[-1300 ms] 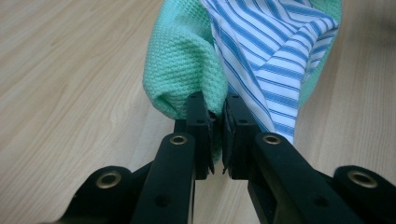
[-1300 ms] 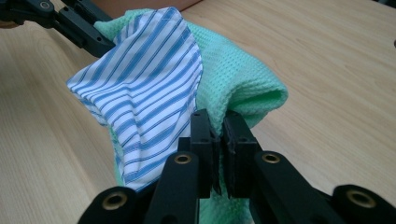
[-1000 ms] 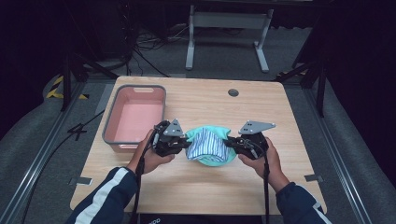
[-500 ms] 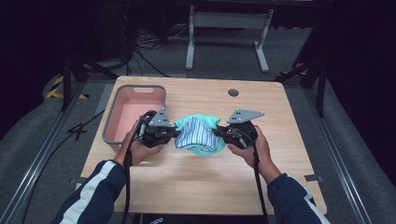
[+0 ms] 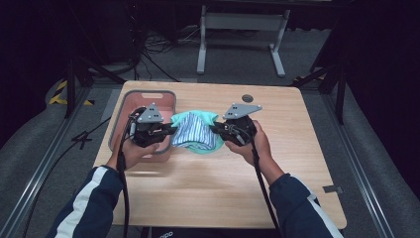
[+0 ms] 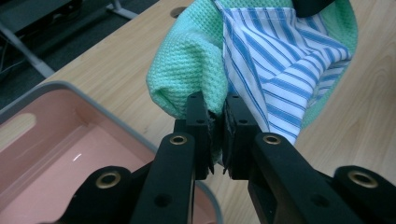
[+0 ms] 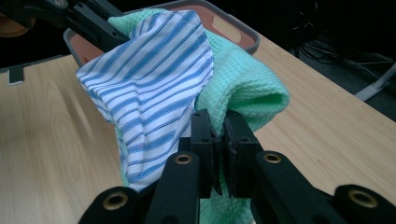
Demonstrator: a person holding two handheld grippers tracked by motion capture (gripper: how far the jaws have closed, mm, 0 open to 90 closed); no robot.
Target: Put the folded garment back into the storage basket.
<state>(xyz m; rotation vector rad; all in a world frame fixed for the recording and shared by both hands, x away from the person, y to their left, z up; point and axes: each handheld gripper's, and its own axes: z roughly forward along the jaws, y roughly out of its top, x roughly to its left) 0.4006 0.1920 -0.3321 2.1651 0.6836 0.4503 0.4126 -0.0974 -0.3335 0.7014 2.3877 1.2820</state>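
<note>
A green waffle-weave cloth (image 5: 198, 119) with a blue-and-white striped cloth (image 5: 194, 133) bundled inside it hangs in the air between my two grippers, above the table. My left gripper (image 5: 172, 131) is shut on the bundle's left edge, right beside the pink bin (image 5: 143, 100). In the left gripper view the jaws pinch the green cloth (image 6: 187, 74) where it meets the striped cloth (image 6: 275, 60). My right gripper (image 5: 214, 130) is shut on the bundle's right edge. Its own view shows the green cloth (image 7: 247, 84) and striped cloth (image 7: 149, 88) clamped between the jaws.
The pink bin with grey rim (image 6: 28, 100) stands at the table's left side, nothing visible inside. The wooden table (image 5: 223, 188) has a round hole (image 5: 247, 97) near its far edge. A metal stand (image 5: 237, 29) and cables lie on the floor beyond.
Both grippers have carried the cloth bundle up, away from the person and leftward, from the table's middle to the edge of the pink bin. Both stay shut on it.
</note>
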